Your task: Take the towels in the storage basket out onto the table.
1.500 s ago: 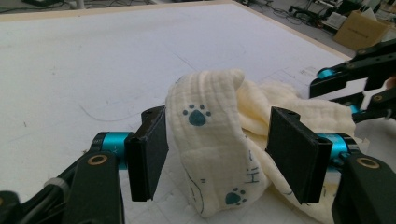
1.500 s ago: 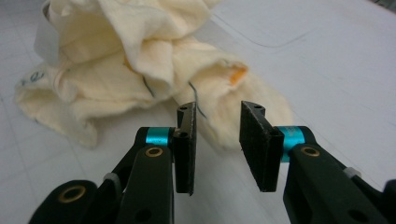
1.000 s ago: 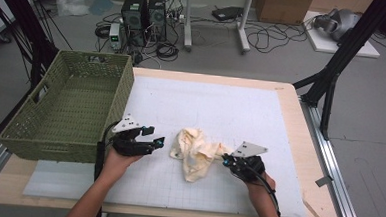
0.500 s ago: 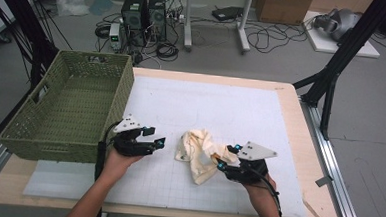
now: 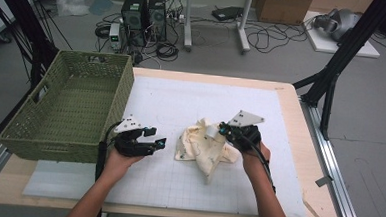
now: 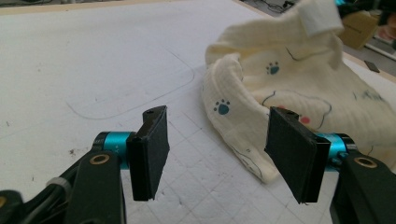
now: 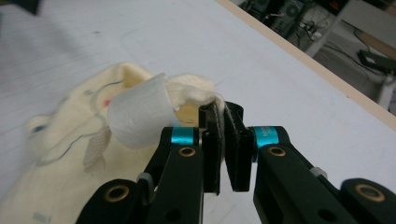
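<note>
The soft, light cloth (image 5: 204, 149) is lying on the table (image 5: 289, 143). 1 edge is pinched by the right gripper (image 7: 224, 135) fingers. The left gripper (image 6: 219, 154) fingers are held wide, empty; a loose edge is best grabbed.

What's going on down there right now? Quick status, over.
Right gripper shut on an edge of the cream cloth, lifting it. Left gripper open, jaws facing the cloth, nothing between them. Green basket at left; nothing in the way.
</note>
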A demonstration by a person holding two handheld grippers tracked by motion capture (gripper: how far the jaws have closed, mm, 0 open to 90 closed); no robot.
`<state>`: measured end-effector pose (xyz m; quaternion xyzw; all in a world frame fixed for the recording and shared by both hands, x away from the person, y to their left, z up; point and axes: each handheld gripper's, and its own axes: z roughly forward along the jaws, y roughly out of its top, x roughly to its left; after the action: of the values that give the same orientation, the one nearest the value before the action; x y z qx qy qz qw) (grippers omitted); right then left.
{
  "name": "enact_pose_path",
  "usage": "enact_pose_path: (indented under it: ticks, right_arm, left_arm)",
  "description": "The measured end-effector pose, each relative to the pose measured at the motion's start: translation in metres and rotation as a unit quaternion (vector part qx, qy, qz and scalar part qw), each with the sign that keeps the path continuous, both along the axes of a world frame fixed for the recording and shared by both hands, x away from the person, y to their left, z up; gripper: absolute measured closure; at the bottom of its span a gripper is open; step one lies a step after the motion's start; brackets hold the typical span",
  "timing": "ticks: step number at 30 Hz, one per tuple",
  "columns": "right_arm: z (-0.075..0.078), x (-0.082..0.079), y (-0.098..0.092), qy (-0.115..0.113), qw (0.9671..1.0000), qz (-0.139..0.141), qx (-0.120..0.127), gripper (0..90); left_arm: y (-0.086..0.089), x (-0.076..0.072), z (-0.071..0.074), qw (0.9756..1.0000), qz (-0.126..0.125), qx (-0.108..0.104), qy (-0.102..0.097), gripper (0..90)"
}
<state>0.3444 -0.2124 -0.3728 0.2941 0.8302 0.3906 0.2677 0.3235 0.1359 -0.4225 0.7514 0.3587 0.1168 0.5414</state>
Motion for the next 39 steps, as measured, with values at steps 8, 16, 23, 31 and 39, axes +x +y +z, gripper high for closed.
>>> enact_pose_path:
  ticks: [8, 16, 23, 31, 39]
  right_arm:
    - [-0.009, 0.055, -0.004, 0.012, 0.9977, -0.064, -0.019, 86.7]
    - [-0.027, 0.081, -0.021, 0.018, 0.9840, -0.176, -0.022, 77.6]
    - [-0.012, 0.065, -0.035, 0.013, 0.9865, -0.161, 0.030, 57.1]
    - [-0.014, 0.022, -0.050, 0.011, 0.9912, -0.126, 0.037, 48.6]
    - [-0.043, 0.001, -0.053, 0.088, 0.9881, -0.114, 0.055, 47.9]
  left_arm:
    - [0.000, 0.000, 0.000, 1.0000, -0.001, -0.001, 0.001, 39.3]
    - [-0.003, -0.001, -0.004, 1.0000, -0.007, 0.001, 0.002, 40.3]
    - [-0.006, -0.001, -0.005, 0.9999, -0.009, 0.005, 0.005, 40.3]
    - [-0.007, -0.003, -0.005, 1.0000, -0.006, 0.005, 0.000, 40.3]
    - [-0.009, -0.003, -0.005, 0.9999, -0.008, 0.006, -0.001, 40.5]
